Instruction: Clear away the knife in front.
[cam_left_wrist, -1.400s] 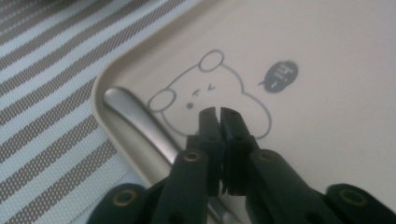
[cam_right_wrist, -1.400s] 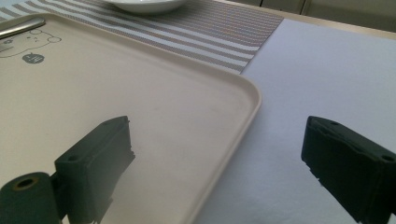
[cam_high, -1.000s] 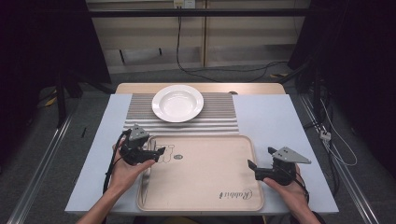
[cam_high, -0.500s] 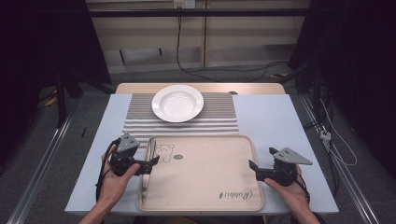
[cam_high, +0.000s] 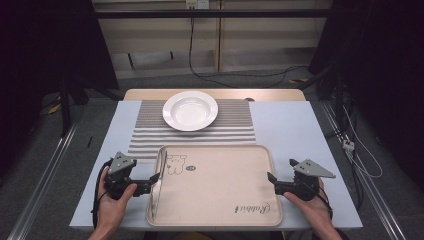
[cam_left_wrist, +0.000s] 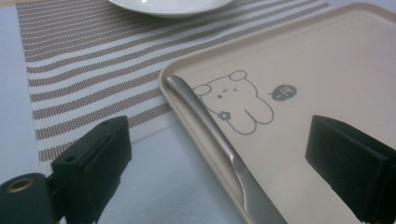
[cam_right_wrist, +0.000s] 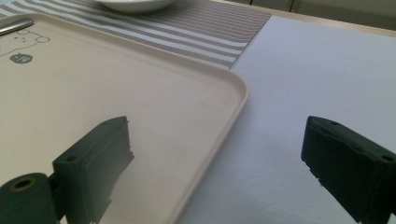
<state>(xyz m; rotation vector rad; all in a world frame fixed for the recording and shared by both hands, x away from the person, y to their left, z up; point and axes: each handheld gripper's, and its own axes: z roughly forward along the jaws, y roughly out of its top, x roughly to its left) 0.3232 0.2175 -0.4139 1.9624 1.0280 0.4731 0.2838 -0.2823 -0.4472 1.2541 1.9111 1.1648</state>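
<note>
Left tongs (cam_high: 156, 178) gape wide with nothing between them; they have just been spreading. The knife (cam_high: 157, 184) lies right at their tips along the nine o'clock rim of the tray (cam_high: 220, 200), long axis running six to twelve, so the left hand is far nearer. Right tongs (cam_high: 270, 178) also stand apart, bare, at the tray's three o'clock edge. The knife's near end is cut off in the left gripper view, and whether it touches the tabletop (cam_high: 295, 125) I can't tell.

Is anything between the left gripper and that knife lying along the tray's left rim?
Nothing visible. The left gripper sits just left of the tray, jaws open, with the knife lying between and beyond them along the rim.
</note>
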